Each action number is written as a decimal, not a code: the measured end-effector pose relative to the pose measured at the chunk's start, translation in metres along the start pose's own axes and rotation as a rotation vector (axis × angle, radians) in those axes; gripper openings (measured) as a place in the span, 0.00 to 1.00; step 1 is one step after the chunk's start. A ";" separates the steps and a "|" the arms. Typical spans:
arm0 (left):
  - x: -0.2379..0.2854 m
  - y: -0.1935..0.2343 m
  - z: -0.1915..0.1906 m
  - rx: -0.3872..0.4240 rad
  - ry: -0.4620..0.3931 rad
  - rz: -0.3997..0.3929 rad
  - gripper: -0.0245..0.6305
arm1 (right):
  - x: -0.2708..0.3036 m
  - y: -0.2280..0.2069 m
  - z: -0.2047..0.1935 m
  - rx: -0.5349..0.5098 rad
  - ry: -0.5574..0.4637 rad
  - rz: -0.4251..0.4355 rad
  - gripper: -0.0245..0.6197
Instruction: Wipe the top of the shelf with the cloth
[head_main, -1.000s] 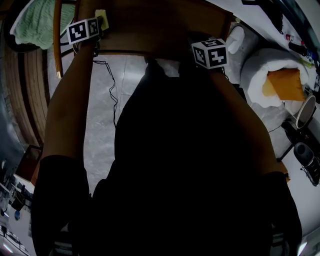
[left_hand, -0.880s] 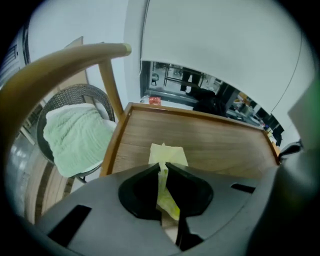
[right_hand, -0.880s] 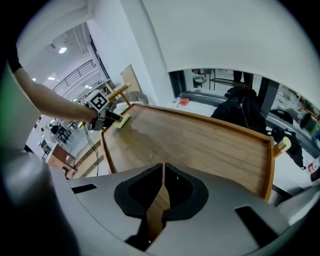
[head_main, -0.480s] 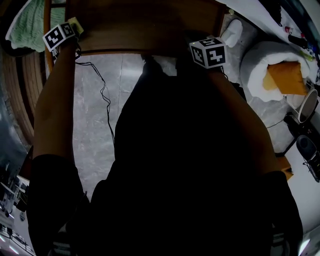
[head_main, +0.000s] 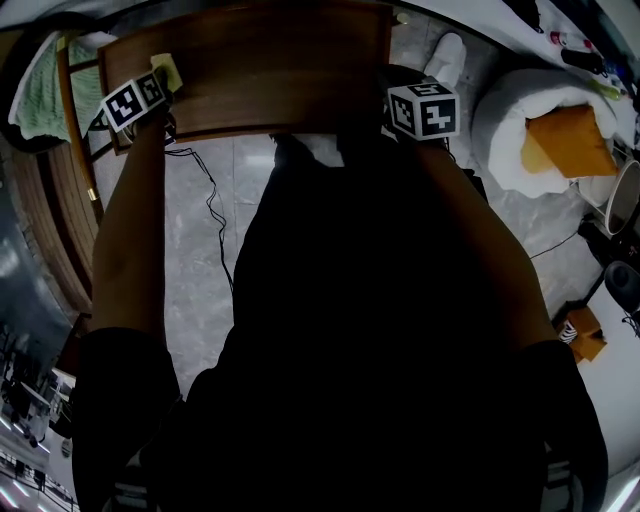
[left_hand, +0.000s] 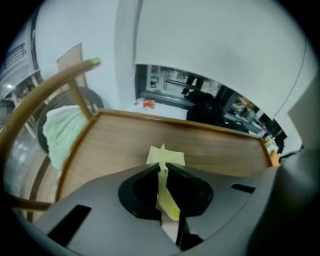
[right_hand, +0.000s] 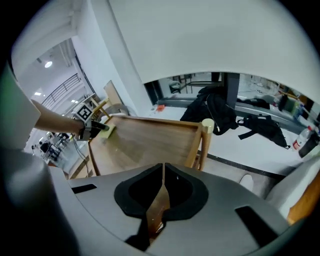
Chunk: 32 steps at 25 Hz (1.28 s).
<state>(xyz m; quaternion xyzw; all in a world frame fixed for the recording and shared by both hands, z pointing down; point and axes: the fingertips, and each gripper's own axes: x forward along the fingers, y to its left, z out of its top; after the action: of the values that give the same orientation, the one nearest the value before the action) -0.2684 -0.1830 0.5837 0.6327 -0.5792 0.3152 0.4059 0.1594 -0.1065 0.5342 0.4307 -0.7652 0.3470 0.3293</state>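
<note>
Head view: the left gripper (head_main: 158, 86) holds a yellow cloth (head_main: 166, 70) against the wooden shelf top (head_main: 270, 70) at its left edge, while the right gripper (head_main: 398, 88) sits at the shelf top's right edge, near the front corner. Left gripper view: the jaws of the left gripper (left_hand: 163, 169) are clamped on the folded cloth (left_hand: 165, 156), whose tip lies over the shelf top (left_hand: 115, 145), with a green towel (left_hand: 61, 132) beyond the left edge. Right gripper view: the jaws of the right gripper (right_hand: 163, 172) are pressed together with nothing between them, and the cloth (right_hand: 107, 131) lies at the far edge of the shelf top (right_hand: 145, 142), at the tip of the left gripper (right_hand: 97, 127).
</note>
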 end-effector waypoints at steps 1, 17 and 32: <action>0.006 -0.038 0.001 0.019 -0.006 -0.054 0.08 | -0.002 -0.009 0.002 0.009 -0.009 -0.001 0.08; 0.054 -0.422 0.003 0.217 0.031 -0.488 0.08 | 0.000 -0.078 0.063 0.030 -0.132 0.015 0.08; 0.056 -0.373 0.011 0.231 0.002 -0.527 0.08 | 0.023 -0.027 0.053 -0.003 -0.062 0.003 0.08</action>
<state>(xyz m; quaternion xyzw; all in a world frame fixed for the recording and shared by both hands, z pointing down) 0.1066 -0.2201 0.5722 0.8032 -0.3547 0.2637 0.3995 0.1629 -0.1703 0.5304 0.4396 -0.7764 0.3326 0.3056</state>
